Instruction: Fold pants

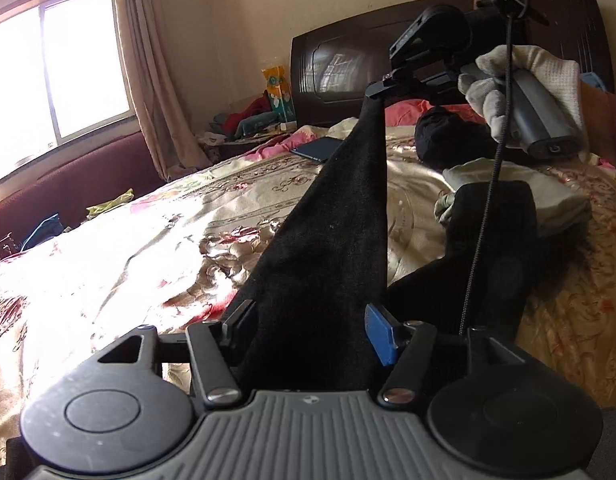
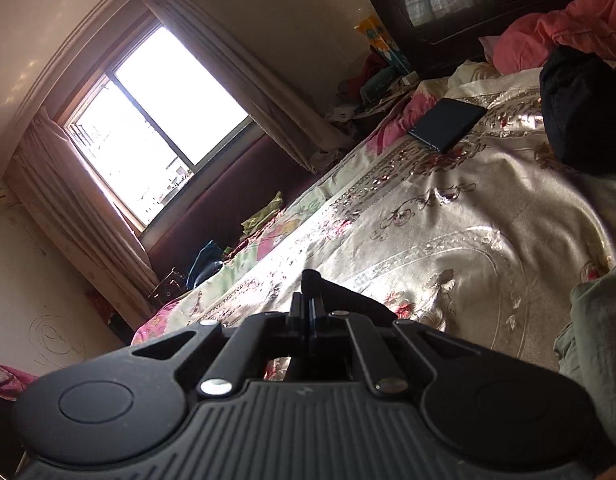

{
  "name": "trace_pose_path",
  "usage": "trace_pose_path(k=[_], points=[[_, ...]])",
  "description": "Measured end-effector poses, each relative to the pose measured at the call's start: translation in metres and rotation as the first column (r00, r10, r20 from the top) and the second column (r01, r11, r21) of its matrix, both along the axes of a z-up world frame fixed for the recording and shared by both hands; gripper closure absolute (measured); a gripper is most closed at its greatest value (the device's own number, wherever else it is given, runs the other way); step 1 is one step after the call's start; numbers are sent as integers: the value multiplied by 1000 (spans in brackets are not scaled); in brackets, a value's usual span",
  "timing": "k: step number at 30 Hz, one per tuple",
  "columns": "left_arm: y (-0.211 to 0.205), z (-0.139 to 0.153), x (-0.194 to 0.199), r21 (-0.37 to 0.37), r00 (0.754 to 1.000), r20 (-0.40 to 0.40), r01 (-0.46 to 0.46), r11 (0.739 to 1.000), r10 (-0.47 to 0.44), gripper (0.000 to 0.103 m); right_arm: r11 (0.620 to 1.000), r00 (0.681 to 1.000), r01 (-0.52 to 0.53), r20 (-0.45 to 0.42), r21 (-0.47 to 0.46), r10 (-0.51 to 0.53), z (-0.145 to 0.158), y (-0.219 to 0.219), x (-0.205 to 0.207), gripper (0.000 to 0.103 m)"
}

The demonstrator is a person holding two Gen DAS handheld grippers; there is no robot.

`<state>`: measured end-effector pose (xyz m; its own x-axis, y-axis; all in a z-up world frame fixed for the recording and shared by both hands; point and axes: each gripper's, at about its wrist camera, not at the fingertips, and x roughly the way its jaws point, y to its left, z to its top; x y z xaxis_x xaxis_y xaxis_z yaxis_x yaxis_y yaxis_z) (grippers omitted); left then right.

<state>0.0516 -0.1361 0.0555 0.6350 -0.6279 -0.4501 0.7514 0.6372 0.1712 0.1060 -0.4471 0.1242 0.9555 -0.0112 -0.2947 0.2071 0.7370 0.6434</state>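
Item: pants (image 1: 332, 216), black, on a bed (image 1: 148, 220) with a floral satin cover. One corner is raised high in a taut peak; the rest trails down to the near right of the bed and over the edge.

Right gripper (image 1: 378, 94): seen from the left wrist view, held in a gloved hand (image 1: 520, 80). Its jaws are clenched on the top corner of the pants, and the cloth hangs straight from the tips.

Left gripper (image 1: 310, 320): jaws released and standing apart, with the pants passing between them. No firm pinch shows; the blue pad (image 1: 382, 334) sits just beside the cloth.

Step in hand, as judged: lifting and spreading the garment before the first fold. Nothing is folded yet.

Next move calls for: the left gripper to close on a lower edge so both ends are held, then the cloth drawn flat onto the bed.

View differences: the left wrist view shows the pants, both grippers, and a grey garment (image 1: 548, 196) at far right. The right wrist view shows only shut jaws (image 2: 308, 304) end on, with the held cloth hidden, plus a dark phone (image 2: 448, 124) on the bed and the window (image 2: 156, 120).
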Motion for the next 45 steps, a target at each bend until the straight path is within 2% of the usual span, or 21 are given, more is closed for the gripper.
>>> trace_pose_path(k=[3,5,7,9,11,14,17,22,25,27,30,32,34,36,38,39,42,45], points=[[0,7,-22,6,998,40,55,998,-55,21,1000,1000,23,16,17,-23,13,-3,-56,101],[-2,1,-41,54,992,74,100,994,-104,15,998,998,62,-4,27,-62,6,-7,-88,101],[-8,-12,-53,113,988,56,139,984,-146,12,990,987,142,-72,18,-141,-19,-16,-115,101],[-15,-23,-60,152,985,5,171,973,-174,12,976,963,211,-184,50,-199,-55,-33,-126,101],[-20,-30,-68,179,981,-7,194,965,-196,12,964,942,254,-246,82,-227,-82,-43,-130,101],[-25,-32,-73,192,980,-9,199,961,-201,12,958,946,267,-219,108,-239,-89,-45,-136,101],[-28,-30,-70,181,982,-11,186,966,-187,12,965,954,248,-193,84,-228,-79,-42,-135,101],[-22,-18,-69,122,985,6,172,977,-174,12,971,977,199,-98,134,-187,-55,-36,-149,101],[-21,-20,-68,130,985,2,169,977,-171,12,975,982,183,-64,124,-176,-45,-31,-155,101],[-22,-28,-66,152,986,-24,167,974,-166,11,973,977,203,-91,107,-194,-54,-32,-158,101],[-26,-46,-60,187,982,-108,175,967,-156,10,965,955,239,-204,108,-214,-83,-40,-158,101],[-27,-51,-59,186,976,-148,189,964,-163,10,962,933,260,-279,81,-228,-101,-44,-156,98],[-27,-50,-62,183,974,-142,200,962,-175,10,957,940,262,-256,123,-224,-106,-46,-161,94],[-28,-49,-66,192,976,-110,204,960,-186,10,961,950,250,-220,121,-220,-102,-45,-166,91],[-29,-48,-68,204,978,-93,204,957,-188,10,966,954,233,-219,108,-206,-99,-46,-163,75],[-29,-49,-68,211,978,-86,203,956,-188,10,969,955,224,-220,103,-198,-99,-47,-160,64],[-30,-51,-68,231,979,-84,202,952,-187,10,977,965,188,-203,98,-165,-103,-46,-153,61],[-27,-53,-68,240,978,-94,205,949,-188,10,979,961,187,-221,79,-165,-110,-47,-142,62]])
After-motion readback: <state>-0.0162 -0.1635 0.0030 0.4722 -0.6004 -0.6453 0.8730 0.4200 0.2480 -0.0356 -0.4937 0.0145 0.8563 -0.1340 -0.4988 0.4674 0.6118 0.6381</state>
